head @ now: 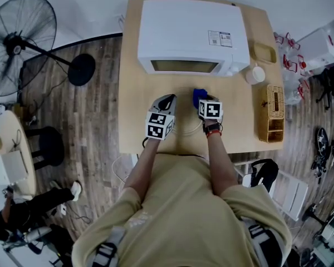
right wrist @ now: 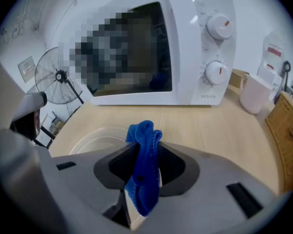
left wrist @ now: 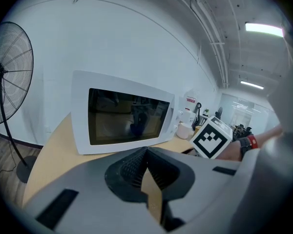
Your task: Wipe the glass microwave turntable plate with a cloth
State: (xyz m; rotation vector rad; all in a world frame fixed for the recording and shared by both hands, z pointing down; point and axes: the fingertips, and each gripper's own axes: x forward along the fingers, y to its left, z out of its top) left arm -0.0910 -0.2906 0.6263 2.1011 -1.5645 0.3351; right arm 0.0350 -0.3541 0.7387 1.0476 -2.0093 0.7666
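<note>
**Cloth gripped on the right, plate low on the table before the microwave**

Nearest the camera, at the bottom of the head view, the person's beige-shirted torso fills the frame and both forearms reach up toward the centre.

The left gripper [left wrist: 146, 152] has its ribbed black jaws pressed together at the tips. Nothing sits between them; only a wedge of tan tabletop shows through the gap lower down.

The right gripper [right wrist: 145, 145] is clamped on a bright blue terry cloth [right wrist: 144, 169]. The cloth bunches above the jaws and hangs below them, and its lower end is cut off by the gripper body.

The clear round glass turntable plate [right wrist: 90, 140] lies flat on the light wooden table [head: 139, 121], at the lower left of the right gripper view. The gripper housing covers its near half. In the head view it is hard to make out: a faint pale curve between the two grippers at centre frame is probably its rim.

Beyond, the white microwave oven [head: 192, 29] stands with its door shut, in the upper middle of the head view. To its right are a pale mug [right wrist: 254, 94] and a woven wicker box [head: 274, 115]. A black pedestal fan [head: 16, 43] stands on the floor at upper left, its cage cropped by the frame edge.
</note>
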